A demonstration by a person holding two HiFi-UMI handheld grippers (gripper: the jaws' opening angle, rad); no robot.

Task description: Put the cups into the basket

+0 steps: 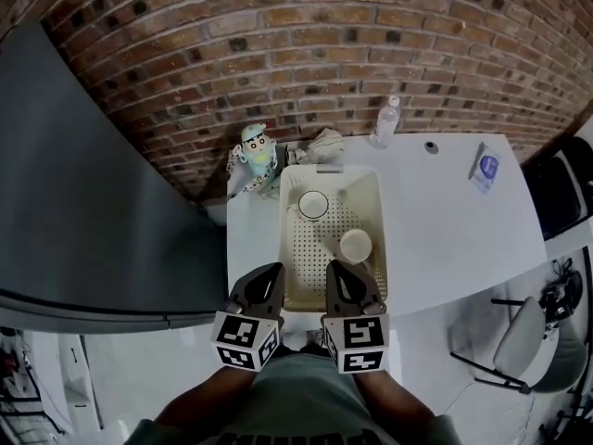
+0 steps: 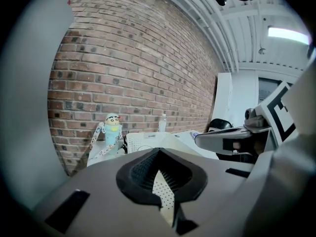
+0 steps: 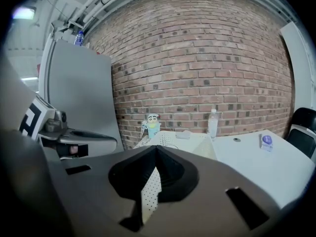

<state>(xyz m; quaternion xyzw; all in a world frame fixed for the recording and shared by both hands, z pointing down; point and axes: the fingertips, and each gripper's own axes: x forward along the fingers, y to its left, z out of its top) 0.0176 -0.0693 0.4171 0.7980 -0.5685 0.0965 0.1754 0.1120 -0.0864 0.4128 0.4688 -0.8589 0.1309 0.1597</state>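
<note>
My left tongs [image 1: 271, 272] and right tongs [image 1: 337, 271] both closed, empty, at near edge of the basket [image 1: 379, 213], near cup [image 1: 355, 246] just ahead of right tongs (inside basket), far cup [image 1: 313, 205] deeper in.

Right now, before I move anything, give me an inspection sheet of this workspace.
Surface: white table, no spills seen.
Job's things: basket at the near edge; two cups inside, one far, one near.
Clutter: doll, cloth and bottle along the far edge; packet and small dark disc at right.
Tools: left tool and right tool both shut and empty, held at the basket's near end.
Cables: nothing seen on the table.
Surroundings: brick wall behind, grey panel at left, chair at right.
</note>
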